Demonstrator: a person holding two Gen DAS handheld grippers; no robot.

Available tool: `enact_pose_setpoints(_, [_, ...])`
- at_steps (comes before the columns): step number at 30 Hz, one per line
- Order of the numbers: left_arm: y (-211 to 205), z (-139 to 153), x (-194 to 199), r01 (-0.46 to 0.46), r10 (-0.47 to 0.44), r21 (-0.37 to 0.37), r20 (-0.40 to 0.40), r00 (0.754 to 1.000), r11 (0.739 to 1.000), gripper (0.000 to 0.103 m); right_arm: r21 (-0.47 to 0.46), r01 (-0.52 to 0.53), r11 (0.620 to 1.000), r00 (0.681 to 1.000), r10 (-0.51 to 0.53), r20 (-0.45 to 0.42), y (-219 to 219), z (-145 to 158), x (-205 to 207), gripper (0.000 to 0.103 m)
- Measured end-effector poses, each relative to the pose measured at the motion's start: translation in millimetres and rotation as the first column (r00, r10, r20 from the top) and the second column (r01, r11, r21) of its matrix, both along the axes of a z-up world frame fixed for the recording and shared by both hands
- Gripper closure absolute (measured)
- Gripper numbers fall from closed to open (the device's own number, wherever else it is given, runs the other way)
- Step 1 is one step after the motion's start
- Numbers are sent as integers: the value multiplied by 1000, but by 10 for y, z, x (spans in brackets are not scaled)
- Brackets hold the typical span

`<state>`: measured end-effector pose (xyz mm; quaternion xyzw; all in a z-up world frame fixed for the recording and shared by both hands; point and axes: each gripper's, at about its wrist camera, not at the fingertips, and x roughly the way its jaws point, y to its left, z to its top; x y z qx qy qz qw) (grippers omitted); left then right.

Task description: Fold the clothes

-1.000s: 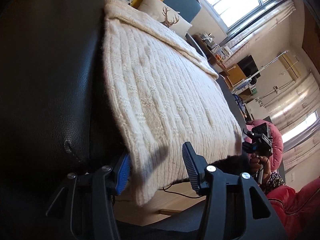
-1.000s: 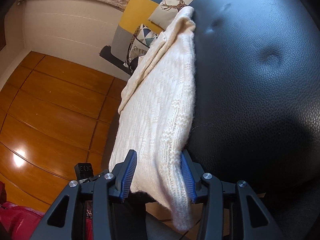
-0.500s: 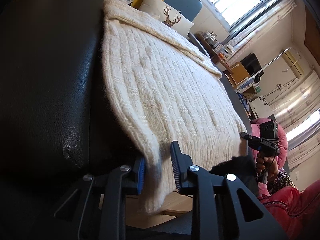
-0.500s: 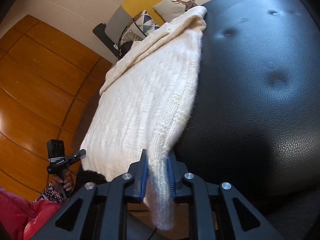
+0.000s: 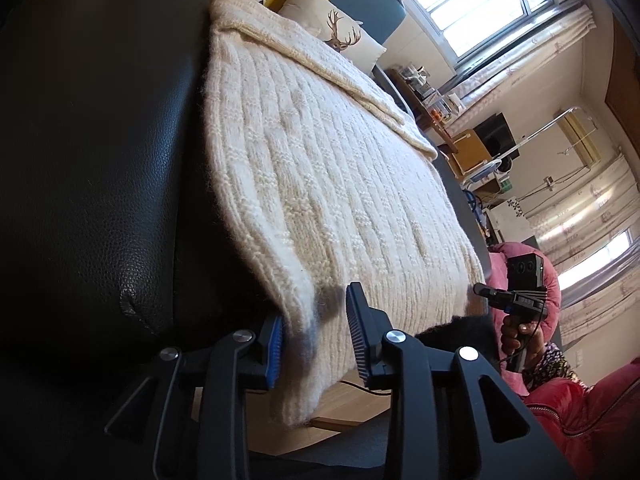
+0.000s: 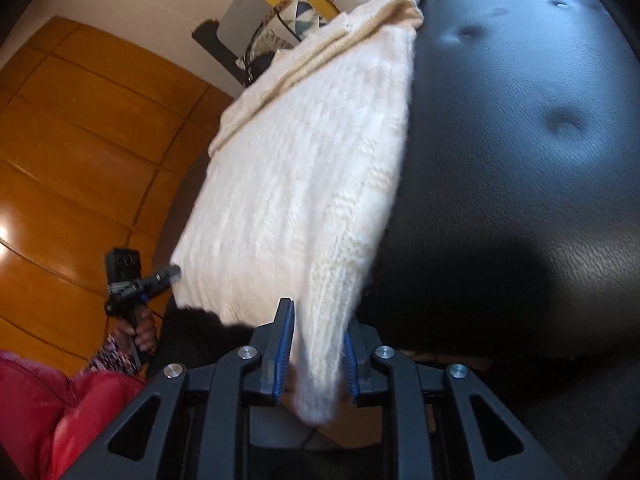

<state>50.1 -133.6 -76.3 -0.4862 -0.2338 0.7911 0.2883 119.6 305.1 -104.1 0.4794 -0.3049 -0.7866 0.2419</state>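
A black padded leather seat fills most of both views and carries the cream knit sweater, which lies flat along it with its near hem hanging over the front edge. Beyond the far end sits a sofa with a deer-print cushion. At the hem's two corners sit the grippers. The left gripper has just been opening: its fingers stand partly apart, the left pad against the knit, the right one showing a clear gap, so the corner lies between them but is not pinched. The right gripper has also just been easing open; the hem corner hangs between its fingers, which stand close on either side, though motion blur leaves it unclear whether the pads press on the cloth. In my judgement the risk here is a lift begun on loose grips: the bulky knit could slip out of one side, the hem would drop unevenly, and the fold would come out skewed or drag the sweater off the smooth leather.
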Motion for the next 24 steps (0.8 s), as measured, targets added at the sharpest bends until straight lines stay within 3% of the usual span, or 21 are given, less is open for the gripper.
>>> enact_pose_setpoints(3, [44, 19, 13, 13, -13, 29, -5, 1000, 999, 44, -14, 8, 1000, 1000, -8, -9, -53, 21, -61, 79])
enact_pose_setpoints(5, [97, 55, 31, 30, -30, 5, -24, 999, 1000, 39, -5, 3, 1000, 1000, -3, -10, -79, 30, -86, 79])
enact_pose_setpoints(9, [142, 93, 53, 36, -37, -25, -39, 999, 999, 39, -38, 21, 999, 1000, -21, 8, -39, -5, -81, 81])
enact_pose_setpoints(14, [69, 57, 29, 2, -2, 35, -2, 1000, 999, 39, -69, 31, 997, 999, -30, 17, -27, -25, -90, 81])
enact_pose_setpoints(16, [70, 54, 56, -13, 13, 8, -10, 1000, 1000, 48, -63, 28, 998, 1000, -27, 16, -44, -27, -98, 81])
enact_pose_setpoints(18, [52, 63, 79, -32, 31, -42, -20, 999, 999, 75, -53, 21, 998, 1000, -21, 8, -36, -27, -95, 81])
enact_pose_setpoints(20, [-38, 20, 71, -64, 65, -30, 4, 998, 997, 89, -41, 15, 999, 1000, -16, -3, -43, -20, -87, 81])
enact_pose_setpoints(21, [-85, -13, 58, -79, 80, -10, 24, 997, 997, 94, -33, 13, 999, 1000, -14, -10, -53, -15, -86, 81])
enact_pose_setpoints(24, [-104, -17, 62, -88, 88, 0, 30, 996, 996, 95, -4, 23, 1000, 1000, -23, -3, -77, -3, -92, 84])
